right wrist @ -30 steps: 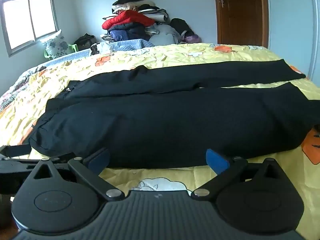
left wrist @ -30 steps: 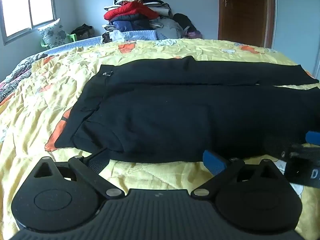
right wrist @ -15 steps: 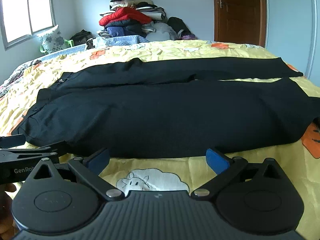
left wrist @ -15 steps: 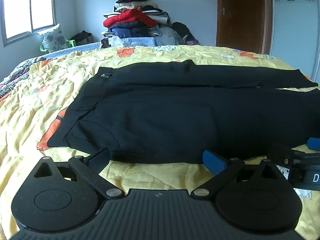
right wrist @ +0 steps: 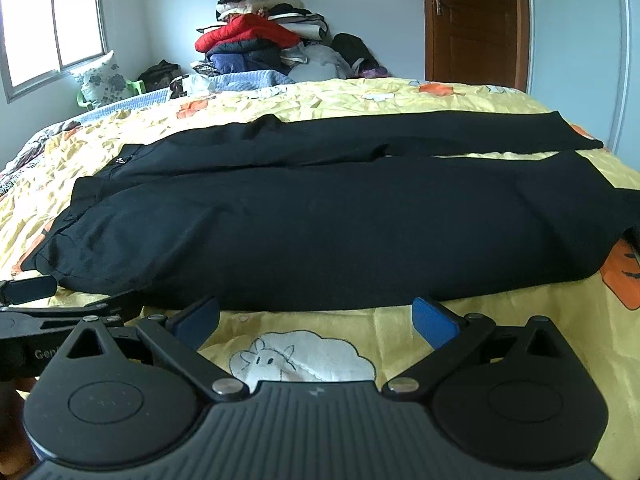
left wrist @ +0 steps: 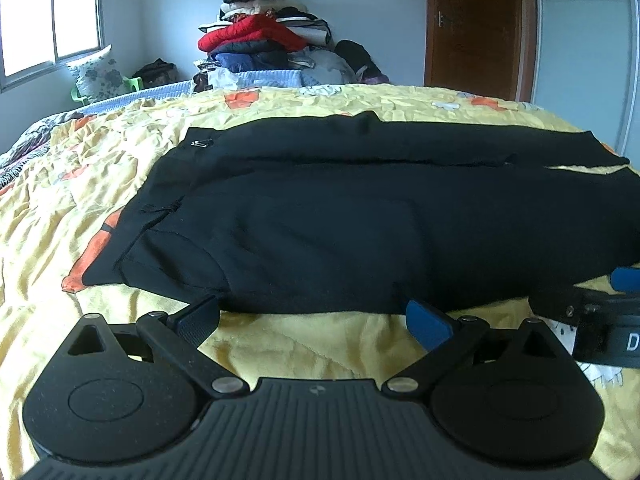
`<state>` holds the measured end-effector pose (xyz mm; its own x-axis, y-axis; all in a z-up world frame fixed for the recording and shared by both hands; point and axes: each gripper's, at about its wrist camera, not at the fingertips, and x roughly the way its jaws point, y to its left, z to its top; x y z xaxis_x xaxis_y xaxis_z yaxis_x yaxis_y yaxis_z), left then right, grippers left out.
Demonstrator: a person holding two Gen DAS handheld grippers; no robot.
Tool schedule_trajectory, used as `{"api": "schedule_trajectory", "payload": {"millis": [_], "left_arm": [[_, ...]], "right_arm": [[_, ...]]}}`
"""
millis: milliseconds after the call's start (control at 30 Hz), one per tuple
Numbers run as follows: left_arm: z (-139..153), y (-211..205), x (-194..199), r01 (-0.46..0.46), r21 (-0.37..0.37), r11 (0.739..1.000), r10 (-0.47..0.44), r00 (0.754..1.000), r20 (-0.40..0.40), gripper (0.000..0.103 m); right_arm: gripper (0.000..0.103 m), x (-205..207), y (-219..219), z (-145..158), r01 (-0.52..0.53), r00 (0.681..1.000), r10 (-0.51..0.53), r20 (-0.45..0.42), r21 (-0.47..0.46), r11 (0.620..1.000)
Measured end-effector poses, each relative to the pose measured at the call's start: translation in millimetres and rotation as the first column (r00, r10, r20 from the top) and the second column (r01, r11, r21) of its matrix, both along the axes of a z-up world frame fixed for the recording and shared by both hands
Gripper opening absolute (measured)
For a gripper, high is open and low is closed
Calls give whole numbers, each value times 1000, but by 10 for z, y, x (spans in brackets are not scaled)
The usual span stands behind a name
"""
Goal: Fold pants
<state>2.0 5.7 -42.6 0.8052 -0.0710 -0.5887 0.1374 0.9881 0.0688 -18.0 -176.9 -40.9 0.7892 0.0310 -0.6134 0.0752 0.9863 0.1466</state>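
Lying flat on yellow bedspread [left wrist: 280, 340], black pants [left wrist: 340, 232]; left claw [left wrist: 314, 318], right claw [right wrist: 316, 316] both released.

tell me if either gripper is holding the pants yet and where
Nothing is held. The left gripper and right gripper both have their jaws wide open, at the near edge of the pants, with no cloth between them.

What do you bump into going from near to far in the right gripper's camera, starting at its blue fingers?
right gripper → sheep picture on the yellow bedspread → black pants → blue quilt → pile of clothes against the wall.
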Motion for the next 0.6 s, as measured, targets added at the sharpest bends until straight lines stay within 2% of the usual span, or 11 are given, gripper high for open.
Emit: {"api": "schedule_trajectory", "payload": {"millis": [600], "left_arm": [[-51,44,29,-12,-35,999,11,999,-39,103]], "right_arm": [[103,-7,10,-125,8,1000,-8,-2,-27,1000]]}}
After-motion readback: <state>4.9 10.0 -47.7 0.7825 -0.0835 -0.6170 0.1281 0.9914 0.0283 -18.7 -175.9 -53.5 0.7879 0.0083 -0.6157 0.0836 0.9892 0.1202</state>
